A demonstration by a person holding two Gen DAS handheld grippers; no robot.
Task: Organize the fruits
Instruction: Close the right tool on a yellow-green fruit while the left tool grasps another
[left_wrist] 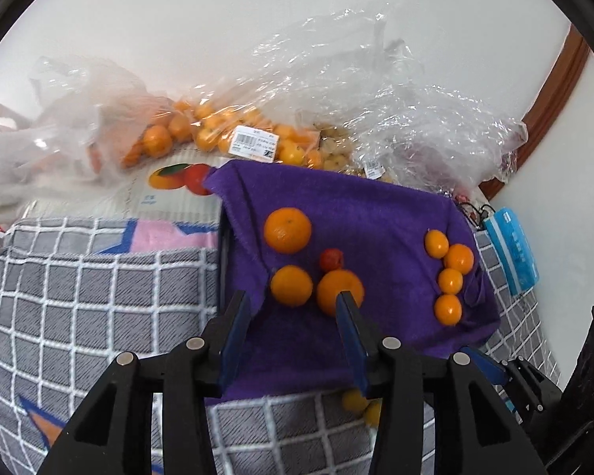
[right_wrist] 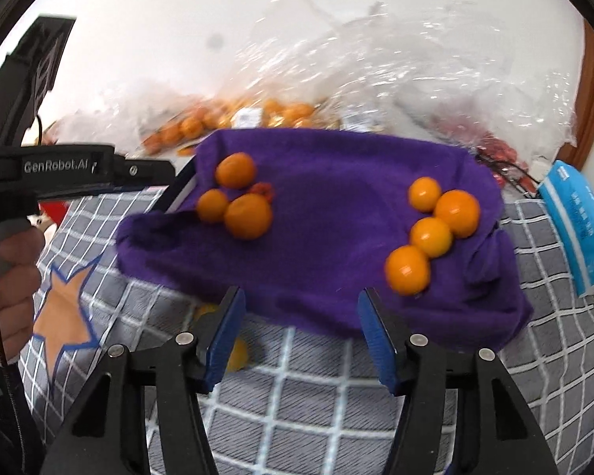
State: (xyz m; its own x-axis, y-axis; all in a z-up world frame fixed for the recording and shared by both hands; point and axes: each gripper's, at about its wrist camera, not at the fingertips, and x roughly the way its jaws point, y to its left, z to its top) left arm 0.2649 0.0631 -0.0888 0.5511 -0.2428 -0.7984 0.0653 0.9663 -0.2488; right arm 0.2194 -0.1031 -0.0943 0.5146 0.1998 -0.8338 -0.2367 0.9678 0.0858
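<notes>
I see a purple cloth [left_wrist: 376,213] on a checked blanket [left_wrist: 99,297] by a white wall [left_wrist: 217,19]; on the cloth sit seven oranges [left_wrist: 288,230] and one red fruit [left_wrist: 332,259]. Both my left claw [left_wrist: 293,304] and right claw [right_wrist: 301,301] are released, empty.

Left tongs [left_wrist: 293,301] gape — oranges [left_wrist: 288,230] dot purple towel [left_wrist: 376,213].

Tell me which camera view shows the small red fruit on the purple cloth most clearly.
The left wrist view. There the small red fruit is sharp and almost fully visible among three oranges on the purple cloth. In the right wrist view it is blurred and partly hidden behind an orange.
</notes>
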